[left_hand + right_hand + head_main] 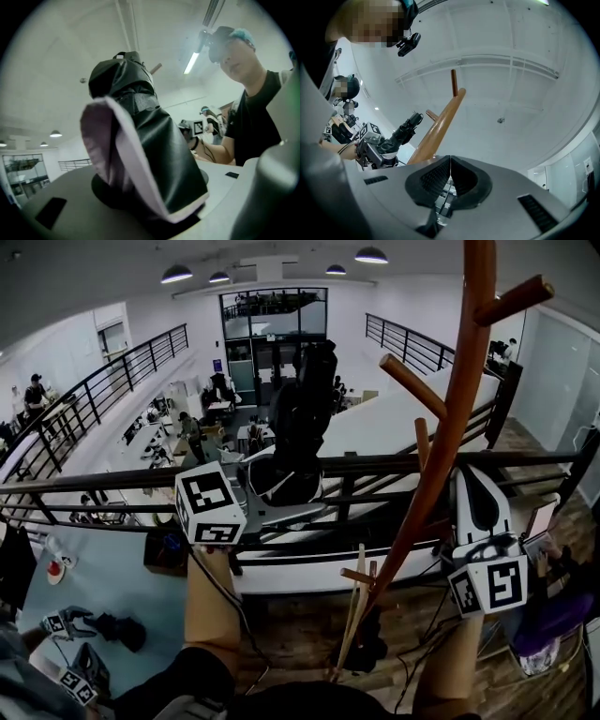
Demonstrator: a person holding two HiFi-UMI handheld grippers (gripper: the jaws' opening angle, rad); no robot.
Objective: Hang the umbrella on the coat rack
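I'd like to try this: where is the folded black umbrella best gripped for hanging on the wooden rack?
Probably low on its folded body, from the side, as the left gripper grips the umbrella now: it stands roughly upright, leaving its top end free for a peg of the coat rack.

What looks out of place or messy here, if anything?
Only the black umbrella: one fabric flap folds outward, showing its pale lining, above the left gripper that clamps it. The coat rack stands whole; nothing looks spilled or broken.
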